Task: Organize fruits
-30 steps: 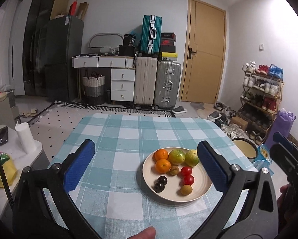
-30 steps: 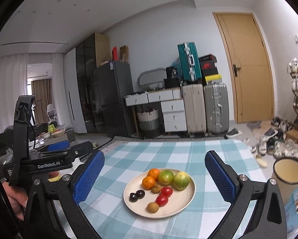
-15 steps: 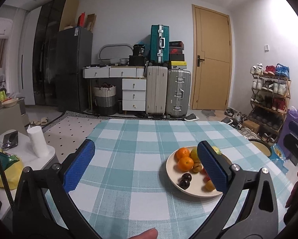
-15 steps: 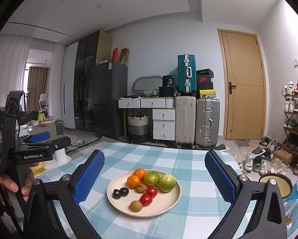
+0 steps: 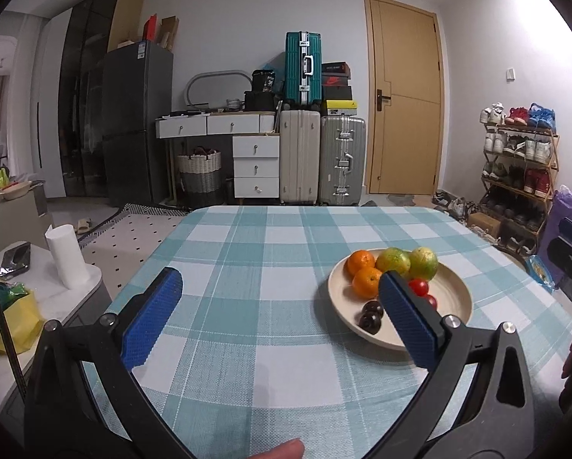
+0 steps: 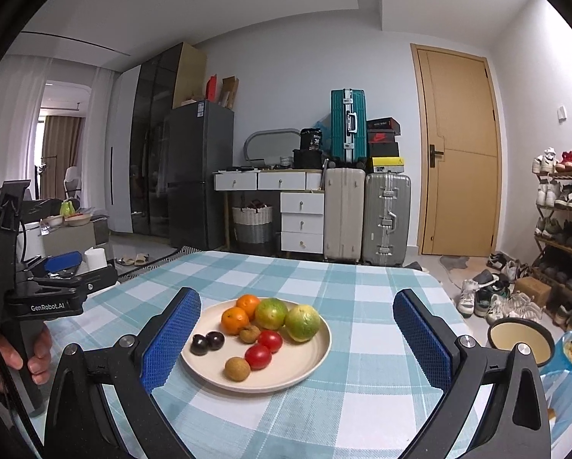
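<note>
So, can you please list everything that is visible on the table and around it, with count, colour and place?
plate: 1, cream, on table
oranges: 2, orange, plate's far left
green citrus: 2, green-yellow, plate's far side
tomatoes: 2, red, plate's middle
dark fruits: 2, dark purple, plate's left
brown fruits: 2, brown, near edge and middle
tablecloth: 1, teal-white check, on table
suitcases: 3, teal, beige, silver, back wall
door: 1, tan, right
left gripper: open, empty
right gripper: open, empty

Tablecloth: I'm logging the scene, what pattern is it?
The tablecloth is teal-and-white checked; clearest in the right wrist view.
</note>
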`<action>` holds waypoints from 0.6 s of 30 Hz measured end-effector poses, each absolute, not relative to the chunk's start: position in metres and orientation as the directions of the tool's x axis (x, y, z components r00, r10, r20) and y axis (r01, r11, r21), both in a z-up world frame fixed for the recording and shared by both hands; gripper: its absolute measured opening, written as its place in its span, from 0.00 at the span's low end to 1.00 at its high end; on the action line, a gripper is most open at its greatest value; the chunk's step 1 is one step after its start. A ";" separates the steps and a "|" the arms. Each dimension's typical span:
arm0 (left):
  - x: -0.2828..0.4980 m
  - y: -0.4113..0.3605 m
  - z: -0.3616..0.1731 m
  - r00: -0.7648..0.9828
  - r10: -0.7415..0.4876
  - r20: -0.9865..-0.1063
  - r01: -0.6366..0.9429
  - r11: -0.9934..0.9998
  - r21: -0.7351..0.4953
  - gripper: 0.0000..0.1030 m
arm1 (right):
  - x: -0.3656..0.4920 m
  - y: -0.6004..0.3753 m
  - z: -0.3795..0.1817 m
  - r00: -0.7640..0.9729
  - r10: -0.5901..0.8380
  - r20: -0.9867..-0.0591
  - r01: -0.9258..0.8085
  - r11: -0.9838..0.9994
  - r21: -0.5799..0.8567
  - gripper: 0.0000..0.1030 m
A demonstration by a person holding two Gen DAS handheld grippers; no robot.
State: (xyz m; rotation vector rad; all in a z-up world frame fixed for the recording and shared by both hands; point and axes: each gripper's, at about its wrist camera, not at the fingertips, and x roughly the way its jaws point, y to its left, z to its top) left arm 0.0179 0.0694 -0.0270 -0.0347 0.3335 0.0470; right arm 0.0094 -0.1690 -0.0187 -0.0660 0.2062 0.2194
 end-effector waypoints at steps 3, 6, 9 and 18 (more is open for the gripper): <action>0.023 0.074 -0.036 0.940 0.035 -0.339 -0.059 0.996 -0.062 1.00 | 0.012 -0.171 -0.025 0.952 0.203 -0.230 -0.218 0.975 -0.042 1.00; 0.027 0.075 -0.043 0.940 0.045 -0.338 -0.074 0.995 -0.072 1.00 | 0.013 -0.170 -0.031 0.947 0.212 -0.241 -0.232 0.971 -0.057 1.00; 0.032 0.074 -0.047 0.936 0.050 -0.350 -0.078 0.995 -0.067 1.00 | 0.014 -0.168 -0.036 0.946 0.209 -0.248 -0.234 0.969 -0.076 1.00; 0.039 0.068 -0.049 0.925 0.080 -0.372 -0.091 0.996 -0.012 1.00 | 0.032 -0.174 -0.043 0.915 0.225 -0.334 -0.248 0.968 -0.029 1.00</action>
